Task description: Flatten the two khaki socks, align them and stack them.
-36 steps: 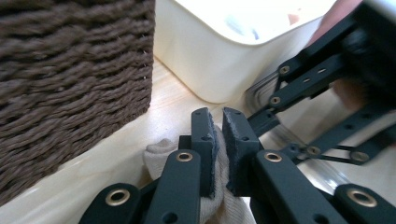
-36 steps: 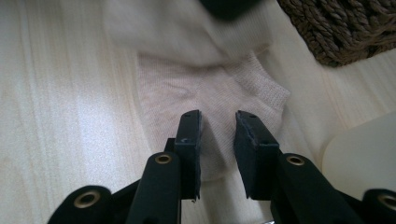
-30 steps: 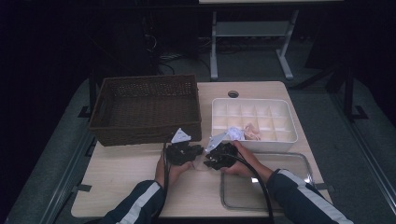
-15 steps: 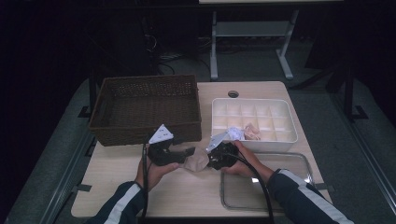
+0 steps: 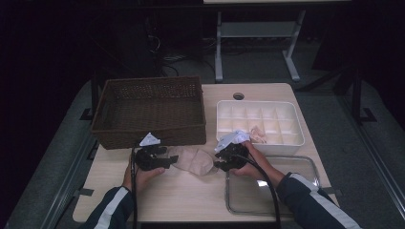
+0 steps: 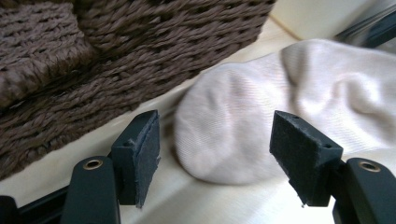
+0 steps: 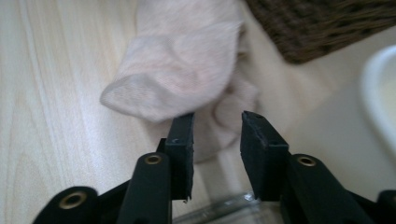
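High view: pale sock (image 5: 193, 161) lies on the table (image 5: 191, 200) just in front of the wicker basket (image 5: 150, 112). Left gripper (image 5: 152, 157) is at the sock's left end, right gripper (image 5: 231, 156) at its right end.

Left gripper view: jaws wide apart, holding nothing; rounded sock end (image 6: 224, 135) sits between and ahead, basket wall behind.

Right gripper view: jaws part-open around a sock fold (image 7: 217, 123); cannot tell if it's pinched.

Likely step: grip both ends. Push the left jaws further over the fabric before squeezing, low to the table, clear of the basket.
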`<action>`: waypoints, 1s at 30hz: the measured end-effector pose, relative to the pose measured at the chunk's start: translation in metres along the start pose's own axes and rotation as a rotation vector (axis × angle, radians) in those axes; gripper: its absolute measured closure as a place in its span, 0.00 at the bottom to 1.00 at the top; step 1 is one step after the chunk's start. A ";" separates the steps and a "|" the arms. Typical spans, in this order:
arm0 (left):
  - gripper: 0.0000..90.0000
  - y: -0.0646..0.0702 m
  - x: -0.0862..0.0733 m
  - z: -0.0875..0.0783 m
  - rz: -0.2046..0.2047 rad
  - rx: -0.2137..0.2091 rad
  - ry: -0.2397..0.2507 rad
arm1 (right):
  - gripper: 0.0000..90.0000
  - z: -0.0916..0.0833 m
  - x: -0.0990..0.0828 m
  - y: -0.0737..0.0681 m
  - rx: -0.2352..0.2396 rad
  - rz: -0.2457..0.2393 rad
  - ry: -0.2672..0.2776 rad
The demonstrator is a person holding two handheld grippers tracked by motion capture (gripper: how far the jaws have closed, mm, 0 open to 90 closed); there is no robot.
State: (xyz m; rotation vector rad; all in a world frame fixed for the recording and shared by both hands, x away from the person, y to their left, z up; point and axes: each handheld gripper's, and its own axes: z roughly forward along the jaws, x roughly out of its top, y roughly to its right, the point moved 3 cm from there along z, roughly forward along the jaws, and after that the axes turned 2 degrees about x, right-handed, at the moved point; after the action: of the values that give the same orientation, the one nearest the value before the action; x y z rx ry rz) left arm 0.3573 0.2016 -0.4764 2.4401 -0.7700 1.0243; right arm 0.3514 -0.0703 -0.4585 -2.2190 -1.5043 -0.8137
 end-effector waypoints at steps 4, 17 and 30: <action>0.38 -0.004 -0.001 0.007 -0.014 0.017 -0.018 | 0.78 -0.014 0.001 0.002 -0.016 0.038 0.065; 0.97 0.003 -0.005 0.002 0.043 -0.066 -0.017 | 0.81 0.007 0.001 -0.011 0.012 0.004 0.038; 0.97 0.056 0.035 -0.026 0.150 -0.252 0.172 | 0.82 0.016 -0.003 0.000 -0.016 0.025 0.025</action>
State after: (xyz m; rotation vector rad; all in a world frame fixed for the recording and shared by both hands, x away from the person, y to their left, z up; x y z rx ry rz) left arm 0.3289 0.1600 -0.4261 2.0790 -0.9698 1.1017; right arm 0.3548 -0.0629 -0.4727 -2.2261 -1.4614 -0.8450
